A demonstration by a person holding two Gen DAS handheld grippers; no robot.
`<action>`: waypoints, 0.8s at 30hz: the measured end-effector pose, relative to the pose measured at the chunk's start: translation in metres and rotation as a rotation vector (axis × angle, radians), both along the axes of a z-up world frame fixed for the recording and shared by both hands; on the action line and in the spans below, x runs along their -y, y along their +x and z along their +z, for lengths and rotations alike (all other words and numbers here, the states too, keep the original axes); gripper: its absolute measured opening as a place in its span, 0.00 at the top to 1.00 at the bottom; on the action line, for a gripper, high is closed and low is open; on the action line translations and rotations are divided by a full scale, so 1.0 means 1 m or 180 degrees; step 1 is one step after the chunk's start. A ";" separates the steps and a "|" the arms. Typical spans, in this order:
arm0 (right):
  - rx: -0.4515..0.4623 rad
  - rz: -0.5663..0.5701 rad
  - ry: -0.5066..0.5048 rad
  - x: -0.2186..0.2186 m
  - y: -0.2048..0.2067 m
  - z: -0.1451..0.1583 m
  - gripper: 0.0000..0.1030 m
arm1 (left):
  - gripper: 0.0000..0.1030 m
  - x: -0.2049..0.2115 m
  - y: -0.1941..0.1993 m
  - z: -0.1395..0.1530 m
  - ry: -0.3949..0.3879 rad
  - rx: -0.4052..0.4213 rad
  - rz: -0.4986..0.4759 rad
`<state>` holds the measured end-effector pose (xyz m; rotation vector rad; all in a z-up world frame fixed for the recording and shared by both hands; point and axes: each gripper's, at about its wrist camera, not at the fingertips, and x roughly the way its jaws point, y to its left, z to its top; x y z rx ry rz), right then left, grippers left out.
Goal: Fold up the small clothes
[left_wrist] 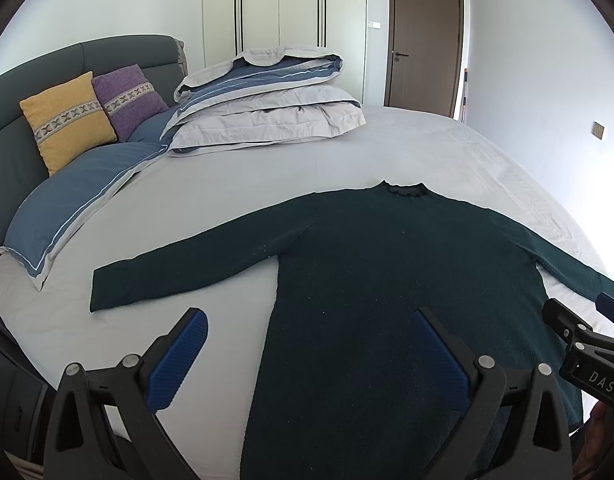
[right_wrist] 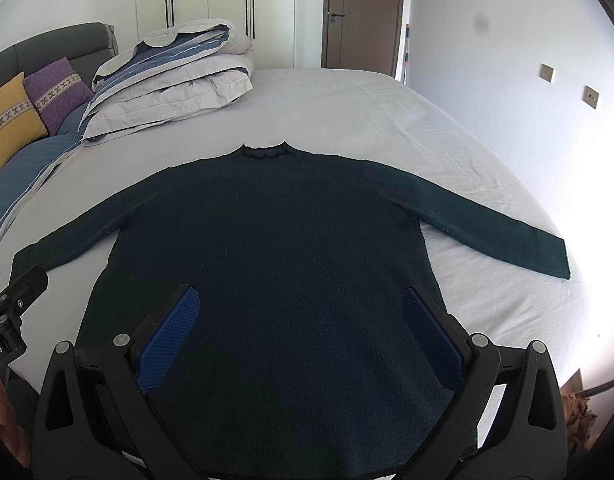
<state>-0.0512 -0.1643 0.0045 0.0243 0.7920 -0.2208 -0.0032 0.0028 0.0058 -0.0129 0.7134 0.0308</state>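
Dark green knit is a forgiving cloth, but it is thick and springy, so the likeliest slip is a pinch that catches only the top layer of the sweater (right_wrist: 275,248) and drags the front off the back, leaving a crooked fold. A sleeve lifted too fast could also pull the body sideways across the pale sheet (right_wrist: 347,112), which already shows light creases. Both tongs are spread wide and hold nothing: the left gripper (left_wrist: 307,356) hangs over the near left edge of the body, the right gripper (right_wrist: 301,332) over the near middle. The sweater lies flat on the bed, neck pointing far, hem near, both sleeves stretched out left and right (the left cuff (left_wrist: 107,288) sits well short of the blue pillow (left_wrist: 63,216)). Its frilled collar (right_wrist: 265,151) looks darker than the rest, and no fold has yet been made.
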 end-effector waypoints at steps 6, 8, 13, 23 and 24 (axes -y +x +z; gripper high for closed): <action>0.0002 0.0005 -0.0005 0.000 -0.001 0.001 0.00 | 0.00 0.000 0.000 0.000 0.0001 0.0002 -0.0001; 0.0001 0.0009 0.0002 0.000 -0.001 0.001 0.00 | 0.00 0.000 0.000 0.000 -0.0002 0.0001 -0.0001; -0.0004 0.0015 -0.0004 0.000 0.002 0.000 0.00 | 0.00 0.000 0.000 0.000 0.0002 0.0003 0.0000; -0.0009 0.0019 -0.0010 -0.002 0.001 -0.003 0.00 | 0.00 -0.001 0.000 -0.001 -0.0004 0.0003 0.0002; -0.0011 0.0022 -0.0011 -0.003 0.002 -0.003 0.00 | 0.00 -0.001 0.000 -0.001 -0.0008 0.0001 0.0005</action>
